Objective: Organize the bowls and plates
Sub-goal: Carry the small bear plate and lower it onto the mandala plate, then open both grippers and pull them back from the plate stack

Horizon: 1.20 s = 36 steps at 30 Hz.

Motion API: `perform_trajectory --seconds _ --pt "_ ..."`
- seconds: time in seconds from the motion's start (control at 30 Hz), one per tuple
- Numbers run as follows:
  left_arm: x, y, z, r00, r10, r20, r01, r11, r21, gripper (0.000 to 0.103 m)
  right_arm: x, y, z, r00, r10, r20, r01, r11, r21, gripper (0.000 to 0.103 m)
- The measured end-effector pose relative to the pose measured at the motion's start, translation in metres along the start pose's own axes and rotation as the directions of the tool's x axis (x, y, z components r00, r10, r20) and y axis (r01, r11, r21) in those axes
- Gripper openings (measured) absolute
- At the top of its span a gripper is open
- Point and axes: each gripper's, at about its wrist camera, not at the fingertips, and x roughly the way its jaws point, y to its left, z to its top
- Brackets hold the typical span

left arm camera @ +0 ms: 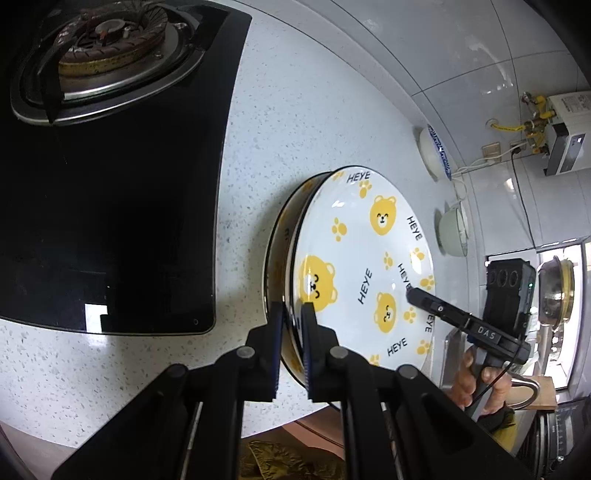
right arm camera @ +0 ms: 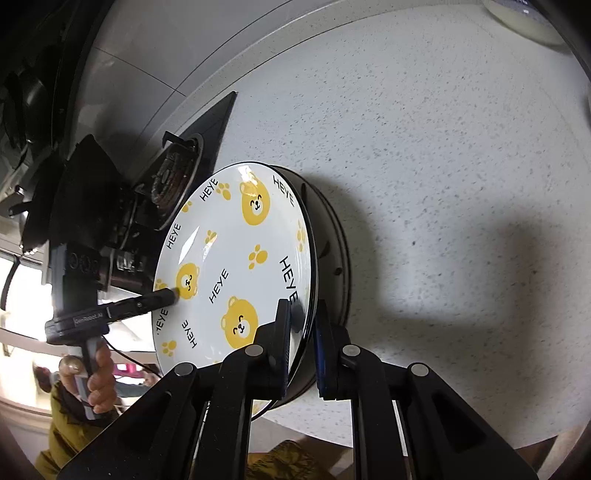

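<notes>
A white plate [left arm camera: 362, 266] printed with yellow bears and "HEYE" is held by its rim from two opposite sides. My left gripper [left arm camera: 293, 314] is shut on the near rim. From the other side, the right gripper's finger [left arm camera: 424, 301] reaches over the opposite rim. In the right wrist view my right gripper [right arm camera: 303, 314] is shut on the same plate [right arm camera: 236, 258], and the left gripper's finger [right arm camera: 162, 297] lies across its far edge. Directly under it sits a matching dark-rimmed plate [left arm camera: 279, 236], also seen as a stack edge [right arm camera: 338, 240]. Whether the two plates touch is unclear.
The speckled white counter [left arm camera: 258, 122] carries a black gas hob [left arm camera: 110, 166] at the left. A white bowl with a blue rim [left arm camera: 434, 151] and a pale green bowl [left arm camera: 452, 232] stand by the tiled wall. Another white bowl [right arm camera: 524, 18] shows at the top right. A person's hand [right arm camera: 98, 384] grips the left handle.
</notes>
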Motion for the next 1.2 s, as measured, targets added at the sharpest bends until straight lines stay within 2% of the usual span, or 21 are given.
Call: perform_trajectory --seconds 0.1,0.57,0.67,0.8,0.9,1.03,1.1,1.2 --pt "0.000 -0.001 -0.001 1.000 0.020 0.006 -0.020 1.000 0.010 0.009 0.001 0.004 0.000 1.000 -0.016 -0.002 0.016 1.000 -0.022 0.011" --pt "-0.018 0.013 -0.004 0.998 0.000 0.061 0.002 0.999 -0.038 0.009 0.000 0.019 0.001 0.994 -0.104 -0.018 0.101 0.988 -0.114 0.014" --pt "-0.030 0.015 -0.006 0.995 0.002 0.097 0.002 0.999 -0.042 0.009 -0.005 0.022 0.001 0.994 -0.111 -0.005 0.110 0.986 -0.126 0.021" --pt "-0.056 0.016 -0.011 0.981 -0.038 0.193 0.046 0.998 -0.034 0.011 -0.018 0.035 -0.001 0.981 -0.180 0.067 0.190 0.966 -0.176 0.043" --pt "-0.078 0.012 -0.016 0.962 -0.046 0.269 0.046 0.999 0.009 0.011 -0.032 0.041 -0.002 0.981 -0.162 0.106 0.179 0.966 -0.185 0.045" --pt "-0.107 0.006 -0.027 0.914 -0.085 0.397 0.085 0.996 0.017 0.011 -0.052 0.055 -0.007 0.974 -0.158 0.165 0.191 0.960 -0.205 0.045" --pt "-0.117 0.002 -0.030 0.908 -0.092 0.410 0.080 0.996 0.046 0.011 -0.061 0.061 -0.011 0.966 -0.163 0.198 0.206 0.955 -0.216 0.046" --pt "-0.128 -0.009 -0.032 0.919 -0.059 0.390 0.018 0.994 0.108 0.011 -0.071 0.067 -0.017 0.957 -0.166 0.239 0.219 0.951 -0.217 0.049"
